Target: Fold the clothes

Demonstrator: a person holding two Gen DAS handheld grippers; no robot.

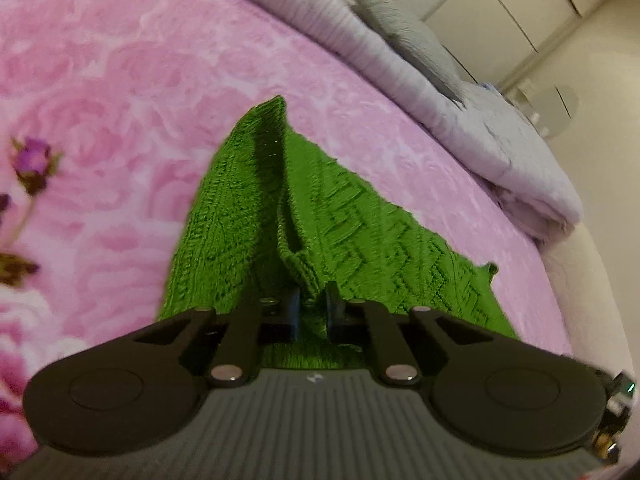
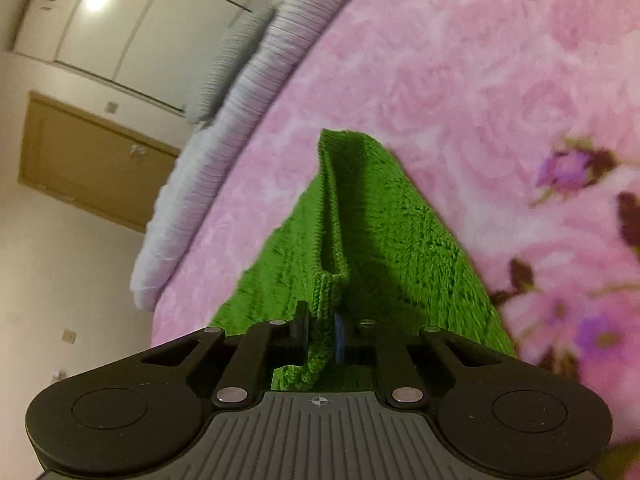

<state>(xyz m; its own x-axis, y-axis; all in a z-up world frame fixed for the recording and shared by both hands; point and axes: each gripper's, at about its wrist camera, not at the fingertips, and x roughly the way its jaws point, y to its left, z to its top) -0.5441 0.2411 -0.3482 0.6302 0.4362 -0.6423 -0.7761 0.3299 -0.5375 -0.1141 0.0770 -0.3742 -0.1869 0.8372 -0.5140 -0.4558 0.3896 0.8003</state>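
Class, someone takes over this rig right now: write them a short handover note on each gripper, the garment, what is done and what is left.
Left gripper: shut on an edge of the green knit.
Right gripper: shut on a ribbed edge of the knit.
The knit is partly lifted, draping down to the pink blanket; a grey quilt lies along the far side.
Done: both edges gripped.
Left: lay the fold down, probably more folds; progress so far is unclear.

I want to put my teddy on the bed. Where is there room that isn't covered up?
Free: the pink rose-patterned blanket between the green knitted garment and the folded lilac-grey quilt, and beside the purple flower print. Crowded: the middle, where the left claw and right claw each pinch the knit.
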